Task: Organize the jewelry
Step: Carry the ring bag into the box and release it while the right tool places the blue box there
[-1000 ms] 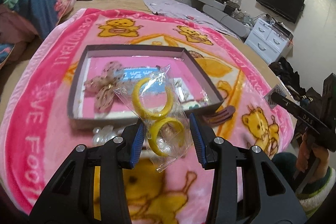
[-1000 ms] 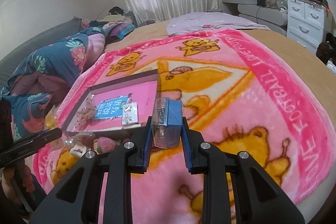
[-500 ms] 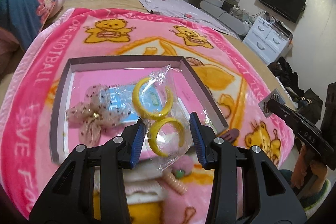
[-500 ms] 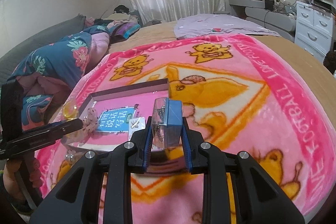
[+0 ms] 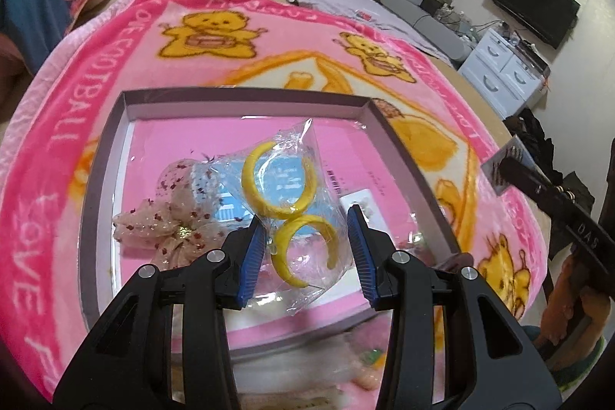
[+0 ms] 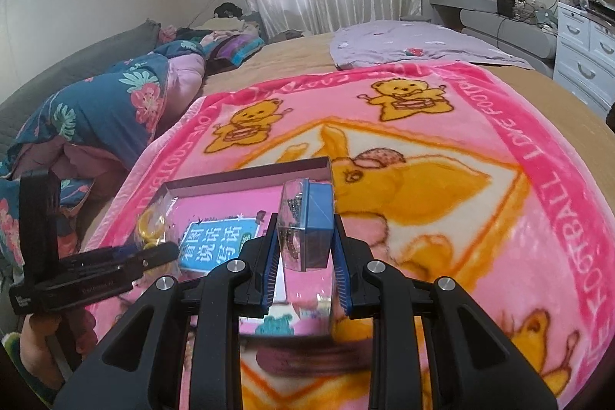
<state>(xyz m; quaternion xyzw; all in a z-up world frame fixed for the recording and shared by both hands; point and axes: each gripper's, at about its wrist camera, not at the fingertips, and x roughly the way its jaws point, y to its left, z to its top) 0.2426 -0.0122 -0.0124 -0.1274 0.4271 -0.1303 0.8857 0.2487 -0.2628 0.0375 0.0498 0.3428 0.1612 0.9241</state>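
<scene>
Left wrist view, left side of tray (image 5: 100,179): a sheer beige bow (image 5: 169,218) with dark red specks lies on the pink tray floor, partly over a blue card (image 5: 230,206).

Centre: left gripper (image 5: 307,248) holds a clear plastic bag (image 5: 303,202) containing two yellow open bangles (image 5: 278,185), fingers set fairly wide and pressing the bag's sides. The bag hangs over the tray interior. Whether it touches the tray floor cannot be told.

Right: a small white card (image 5: 365,200) lies on the tray floor just beyond the right finger.

Right wrist view: right gripper (image 6: 305,256) is clamped narrow on a small clear box with a blue base (image 6: 307,221), dark bits of jewelry inside; it is held above the tray's near right corner. The tray rests on a pink bear-print blanket (image 6: 499,179) spread on a bed.
</scene>
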